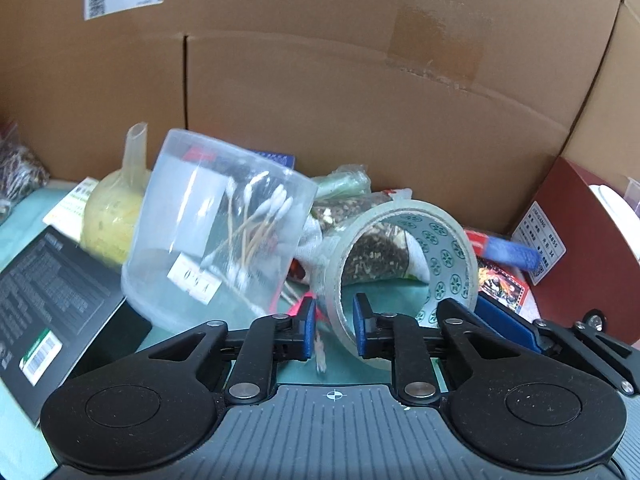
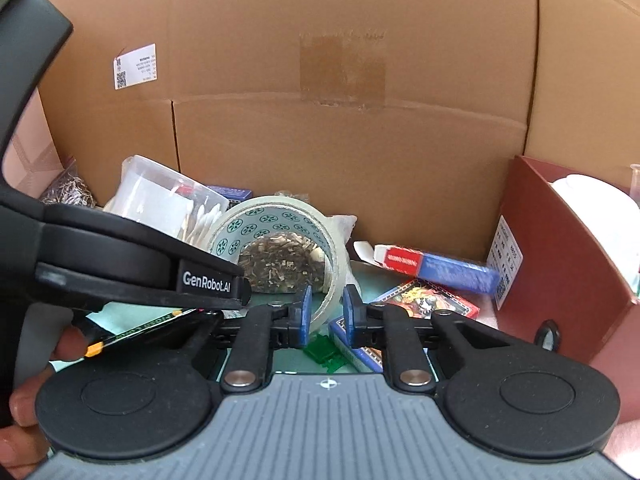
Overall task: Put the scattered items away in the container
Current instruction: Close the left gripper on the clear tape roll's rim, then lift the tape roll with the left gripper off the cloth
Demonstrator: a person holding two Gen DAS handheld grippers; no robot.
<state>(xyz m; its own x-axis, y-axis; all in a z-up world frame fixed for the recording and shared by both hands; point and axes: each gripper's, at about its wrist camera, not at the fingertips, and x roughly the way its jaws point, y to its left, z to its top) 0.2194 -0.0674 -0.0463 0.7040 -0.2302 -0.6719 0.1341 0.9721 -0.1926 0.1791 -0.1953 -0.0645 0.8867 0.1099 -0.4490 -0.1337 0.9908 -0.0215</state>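
A roll of clear tape [image 1: 404, 256] stands on edge on the green mat. My left gripper [image 1: 335, 326] has its blue pads on either side of the roll's near wall, closed on it. In the right wrist view my right gripper [image 2: 325, 314] likewise pinches the tape roll's [image 2: 280, 236] right wall between its pads. A clear tub of cotton swabs [image 1: 216, 232] leans left of the roll. A dark red box [image 2: 560, 264] with a white item inside stands at the right. A bag of dried herbs [image 2: 280, 266] shows through the roll.
A large cardboard wall [image 2: 340, 120] closes the back. A black boxed item [image 1: 48, 308] lies at the left, a yellow funnel bottle [image 1: 112, 208] behind it. A red-blue carton [image 2: 436, 266], card packs [image 2: 432, 300] and a green plastic piece [image 2: 324, 354] lie on the mat.
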